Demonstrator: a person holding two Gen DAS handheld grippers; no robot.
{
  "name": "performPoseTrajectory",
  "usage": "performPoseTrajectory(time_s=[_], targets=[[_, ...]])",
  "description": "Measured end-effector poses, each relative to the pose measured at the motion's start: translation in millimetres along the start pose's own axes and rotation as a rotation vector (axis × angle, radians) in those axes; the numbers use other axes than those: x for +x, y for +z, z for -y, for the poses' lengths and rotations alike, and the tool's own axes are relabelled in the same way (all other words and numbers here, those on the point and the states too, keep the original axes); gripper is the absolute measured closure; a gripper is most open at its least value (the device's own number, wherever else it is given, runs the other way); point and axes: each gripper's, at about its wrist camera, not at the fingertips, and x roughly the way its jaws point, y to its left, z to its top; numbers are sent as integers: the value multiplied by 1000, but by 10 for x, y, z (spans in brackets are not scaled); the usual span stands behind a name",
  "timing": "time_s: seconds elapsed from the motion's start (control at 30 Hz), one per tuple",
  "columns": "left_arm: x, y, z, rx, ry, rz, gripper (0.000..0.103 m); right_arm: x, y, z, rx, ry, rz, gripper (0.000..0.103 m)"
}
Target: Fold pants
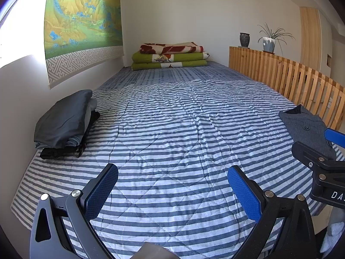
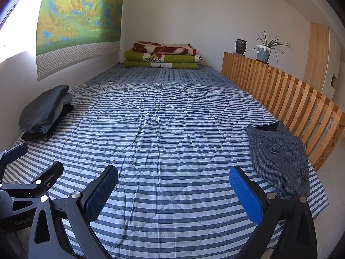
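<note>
Both grippers, left gripper (image 1: 172,191) and right gripper (image 2: 173,191), hang with jaws spread wide, nothing between them. Grey tweed pants (image 2: 280,157) lie just right of the right jaws; a folded clothes stack (image 1: 64,125) sits far left of the left jaws.

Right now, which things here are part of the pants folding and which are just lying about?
Job:
- grey tweed pants, near the wooden rail
- stack of folded clothes, by the wall
- striped quilt, work surface
- left hand-held gripper and right hand-held gripper, both open, empty

Lying about:
- folded blankets
- dark vase
- potted plant
- wall scroll

bright daylight, upper left | window glare | fisheye edges | sharp
</note>
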Motion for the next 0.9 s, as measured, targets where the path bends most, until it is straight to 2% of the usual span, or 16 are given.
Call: performPoseTrajectory(time_s=[0.9], targets=[[68, -12, -27, -2, 1, -9, 0, 33, -16, -19, 5, 5, -11, 2]])
